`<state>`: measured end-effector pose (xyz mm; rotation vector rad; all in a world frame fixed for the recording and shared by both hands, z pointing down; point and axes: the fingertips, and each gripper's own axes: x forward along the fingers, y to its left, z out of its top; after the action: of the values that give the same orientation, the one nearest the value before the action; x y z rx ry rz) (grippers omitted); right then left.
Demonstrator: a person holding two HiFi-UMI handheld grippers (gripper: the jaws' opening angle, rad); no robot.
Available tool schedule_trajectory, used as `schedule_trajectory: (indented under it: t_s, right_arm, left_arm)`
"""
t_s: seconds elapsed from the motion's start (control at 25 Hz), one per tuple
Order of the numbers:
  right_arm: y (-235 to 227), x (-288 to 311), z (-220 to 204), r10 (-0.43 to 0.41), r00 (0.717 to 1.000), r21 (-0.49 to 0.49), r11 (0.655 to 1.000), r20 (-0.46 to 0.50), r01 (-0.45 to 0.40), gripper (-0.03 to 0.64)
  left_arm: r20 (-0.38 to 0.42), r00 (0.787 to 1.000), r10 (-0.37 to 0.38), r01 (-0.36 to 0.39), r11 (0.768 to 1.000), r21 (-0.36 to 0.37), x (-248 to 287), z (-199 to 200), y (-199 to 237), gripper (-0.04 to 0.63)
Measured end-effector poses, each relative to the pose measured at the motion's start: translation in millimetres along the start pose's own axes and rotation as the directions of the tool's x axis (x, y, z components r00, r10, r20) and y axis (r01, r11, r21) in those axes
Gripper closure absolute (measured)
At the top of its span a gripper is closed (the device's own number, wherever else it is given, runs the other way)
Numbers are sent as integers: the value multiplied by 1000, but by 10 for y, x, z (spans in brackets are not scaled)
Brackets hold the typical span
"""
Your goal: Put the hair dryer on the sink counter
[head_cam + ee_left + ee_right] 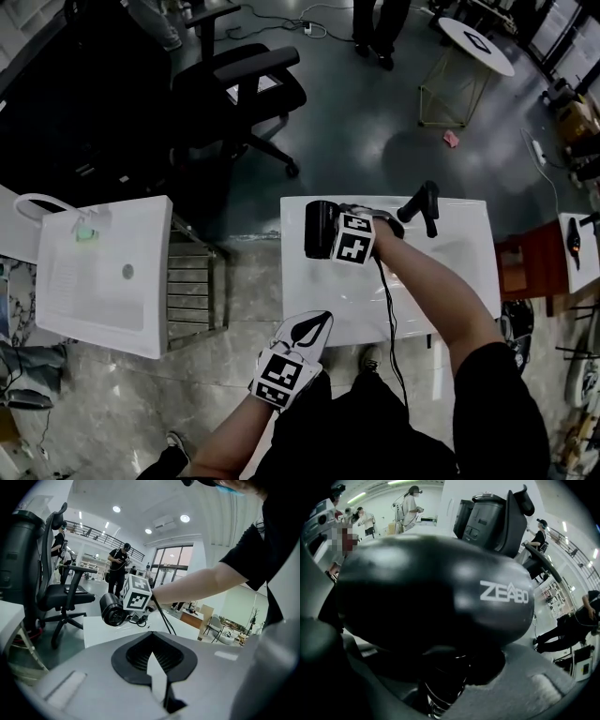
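Right tool [440, 686] around hair dryer [431, 588]

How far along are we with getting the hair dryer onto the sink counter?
Done: the hair dryer is picked up and carried over the white sink counter, near its far left corner. In hand: the right gripper is clamped on its handle; the left gripper is shut, empty. Left: set it down and release; contact with the counter isn't visible.
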<state>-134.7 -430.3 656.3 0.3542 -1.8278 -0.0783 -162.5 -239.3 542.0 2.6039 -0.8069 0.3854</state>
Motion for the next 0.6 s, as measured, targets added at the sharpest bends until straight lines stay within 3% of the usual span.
schedule_trajectory:
  t_s: [0.16,0.4,0.6]
  right_arm:
    - [-67,155,-45,15,997,-63,998,-79,-20,436]
    - [-151,327,-55,31,991,-54,998,-133,-39,436]
    - [-174,455,-86,46,979,-106,992,-200,-68,434]
  left_arm:
    - [0,1000,7,-7,1000,-17,-13,-29,-2,592]
    - [7,1000,21,-20,999,-28,-71,-41,51,592]
    - [3,1000,26,-26,998,-53,-97,-113,61,592]
